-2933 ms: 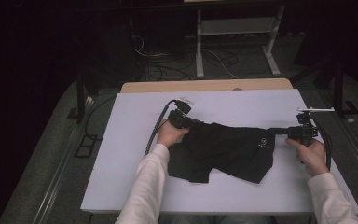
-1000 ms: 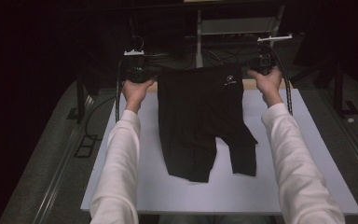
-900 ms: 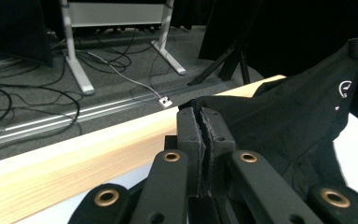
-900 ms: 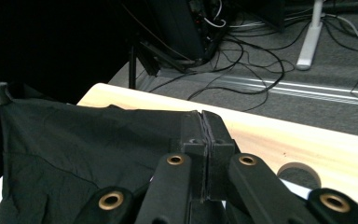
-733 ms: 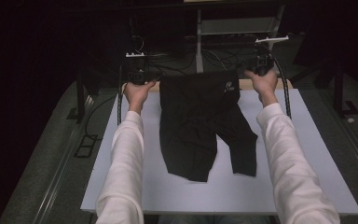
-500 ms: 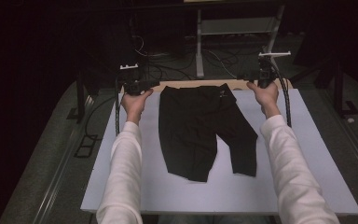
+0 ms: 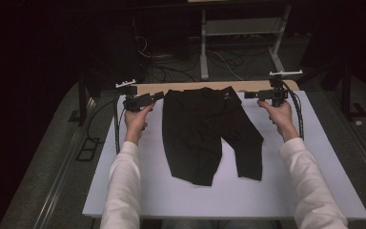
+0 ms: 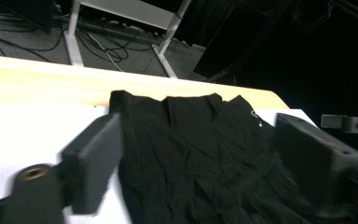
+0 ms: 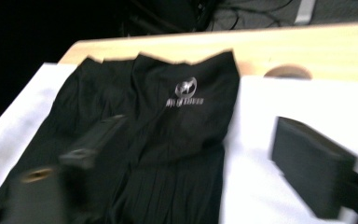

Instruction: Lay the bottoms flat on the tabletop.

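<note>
Black fabric, a pair of shorts [image 7: 205, 131], lies spread flat on the white table cover [image 7: 314, 157], waistband toward the far wooden edge [image 7: 248, 86] and both legs pointing back toward the person. We read this as the laying-out of a garment, now at its release.

Left gripper [image 7: 145, 99]: held just off the left end of the waistband, jaws standing apart with nothing between them; in the left gripper view the shorts [image 8: 200, 154] lie beyond the open jaws, untouched.

Right gripper [image 7: 257, 94]: held just off the right end of the waistband, likewise parted and empty; in the right gripper view the printed logo [image 9: 186, 91] near the waistband shows clear between the two jaws.

What has changed: a second ago we saw the shorts hanging from both grippers, lifted above the far edge of the table. Half a second ago they had been lowered onto the cover with the grippers at the waistband corners. Now both grippers have let go and drawn slightly outward, and the garment rests under its own weight.

We judge the spreading step complete. The legs lie somewhat uneven, the left one wider and longer in the high view, so some smoothing or a first fold may reasonably follow.
</note>
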The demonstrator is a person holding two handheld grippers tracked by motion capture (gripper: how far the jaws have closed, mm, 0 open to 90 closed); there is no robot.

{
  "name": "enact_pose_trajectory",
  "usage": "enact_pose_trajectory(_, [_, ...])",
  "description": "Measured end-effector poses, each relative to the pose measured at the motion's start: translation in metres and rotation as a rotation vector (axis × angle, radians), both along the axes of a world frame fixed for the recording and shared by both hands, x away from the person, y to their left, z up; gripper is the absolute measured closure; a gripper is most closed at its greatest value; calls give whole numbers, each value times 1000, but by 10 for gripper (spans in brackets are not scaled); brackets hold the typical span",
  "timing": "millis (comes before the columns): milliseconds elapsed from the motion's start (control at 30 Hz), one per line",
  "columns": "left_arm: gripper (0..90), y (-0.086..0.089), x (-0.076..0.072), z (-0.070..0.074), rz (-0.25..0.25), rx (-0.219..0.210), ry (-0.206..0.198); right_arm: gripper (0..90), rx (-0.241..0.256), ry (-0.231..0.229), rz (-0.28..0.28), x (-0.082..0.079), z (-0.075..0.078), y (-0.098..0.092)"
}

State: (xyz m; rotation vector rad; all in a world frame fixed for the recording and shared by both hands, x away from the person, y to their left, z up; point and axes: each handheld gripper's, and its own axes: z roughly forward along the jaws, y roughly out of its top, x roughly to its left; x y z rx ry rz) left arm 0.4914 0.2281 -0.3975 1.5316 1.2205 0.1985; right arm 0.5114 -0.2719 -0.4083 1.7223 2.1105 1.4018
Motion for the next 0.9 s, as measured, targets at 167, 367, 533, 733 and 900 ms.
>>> enact_pose_trajectory(167, [0, -4, -10, -6, -32, 16, 9, 0, 8, 5, 31, -12, -5, -5])
enact_pose_trajectory(367, [0, -4, -28, -9, -54, 5, -11, 0, 38, -23, 41, -36, -11, -17])
enact_pose_trajectory(533, [0, -5, -38, -14, -66, -9, -11, 0, 39, -30, 49, -58, -19, -23])
enact_pose_trajectory(733, [0, -15, -49, -21, -104, -3, -11, 0, -6, -15, 72, -84, -24, -25])
enact_pose_trajectory(900, [0, -24, -61, -22, -137, 18, -24, 0, -16, -15, 82, -104, -24, -30])
